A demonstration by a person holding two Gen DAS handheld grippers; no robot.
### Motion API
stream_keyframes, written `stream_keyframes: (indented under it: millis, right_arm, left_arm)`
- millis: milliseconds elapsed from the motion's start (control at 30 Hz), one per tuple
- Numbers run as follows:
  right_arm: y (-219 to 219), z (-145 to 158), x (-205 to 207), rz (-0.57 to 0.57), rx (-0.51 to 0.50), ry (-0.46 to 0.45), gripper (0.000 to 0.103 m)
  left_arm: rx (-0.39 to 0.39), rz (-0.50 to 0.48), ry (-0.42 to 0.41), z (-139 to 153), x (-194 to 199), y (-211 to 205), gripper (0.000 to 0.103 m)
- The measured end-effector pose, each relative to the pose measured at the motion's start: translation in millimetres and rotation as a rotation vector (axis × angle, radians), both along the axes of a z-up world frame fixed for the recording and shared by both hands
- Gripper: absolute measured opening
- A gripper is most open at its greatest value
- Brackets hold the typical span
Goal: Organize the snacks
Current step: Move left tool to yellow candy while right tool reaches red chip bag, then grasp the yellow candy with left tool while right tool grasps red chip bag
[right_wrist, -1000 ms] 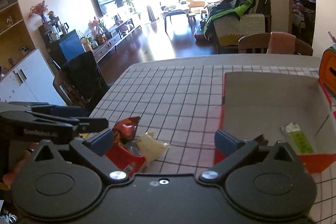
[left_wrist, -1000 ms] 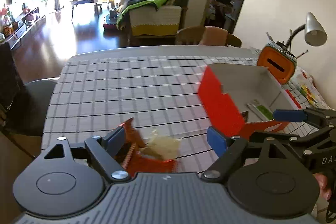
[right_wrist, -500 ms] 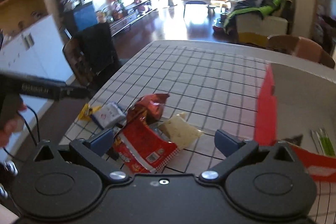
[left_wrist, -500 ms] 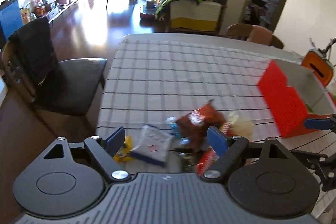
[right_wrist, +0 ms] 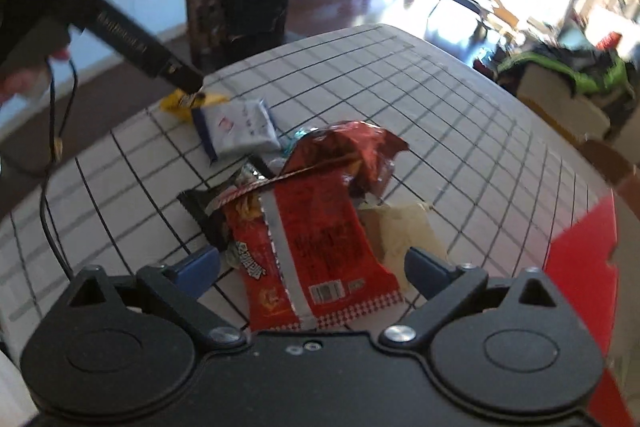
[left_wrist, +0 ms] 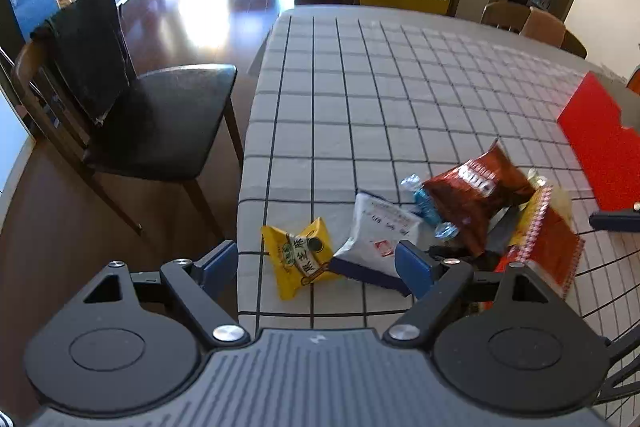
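Right wrist view: right gripper point(right_wrist: 312, 267) pitched down, jaws just narrowing, straddling red packet point(right_wrist: 316, 247).

A: What lies between the right tongs point(right_wrist: 312, 269)?

B: A red snack packet point(right_wrist: 316, 247), flat on the checked table point(right_wrist: 460, 131). The jaws have just been closing, stand wide, not pressing it.

A: Beyond it?

B: A brown-red bag point(right_wrist: 348, 155), a white pouch point(right_wrist: 238, 125), a yellow packet point(right_wrist: 180, 103).

I see hard daylight from the far windows blowing out the glossy dark wooden floor point(left_wrist: 208, 23). My right wrist view is smeared with motion blur, and fisheye bends the checked grey tablecloth surface point(right_wrist: 460, 131).
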State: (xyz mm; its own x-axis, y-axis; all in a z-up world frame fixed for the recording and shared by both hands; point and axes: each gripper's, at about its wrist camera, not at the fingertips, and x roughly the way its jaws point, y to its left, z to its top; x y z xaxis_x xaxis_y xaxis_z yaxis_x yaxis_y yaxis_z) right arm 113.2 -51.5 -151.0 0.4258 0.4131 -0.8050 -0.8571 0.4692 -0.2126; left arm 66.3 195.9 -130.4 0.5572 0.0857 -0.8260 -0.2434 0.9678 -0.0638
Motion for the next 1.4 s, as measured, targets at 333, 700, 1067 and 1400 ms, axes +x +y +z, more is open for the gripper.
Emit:
stream_keyframes:
  millis: [333, 700, 1067, 1400]
  right_arm:
    - [14, -9, 1, 0.09, -0.054, -0.048, 0.095]
    - [18, -22, 5, 0.111, -0.094, -0.038, 0.086]
    - [19, -24, -2, 0.118, -0.107, -0.056, 0.081]
    - [11, -20, 0, 0.09, -0.083, -0.033, 0.073]
  left_arm:
    - [-0.146, 0.145, 0.073, -24, 19, 46, 0.086]
    - [-0.126, 0.234, 0.173, -40, 39, 40, 0.086]
    - [-0.094, 0.234, 0.216, -44, 45, 29, 0.07]
    - [-0.116, 0.292, 0.186, -38, 33, 41, 0.04]
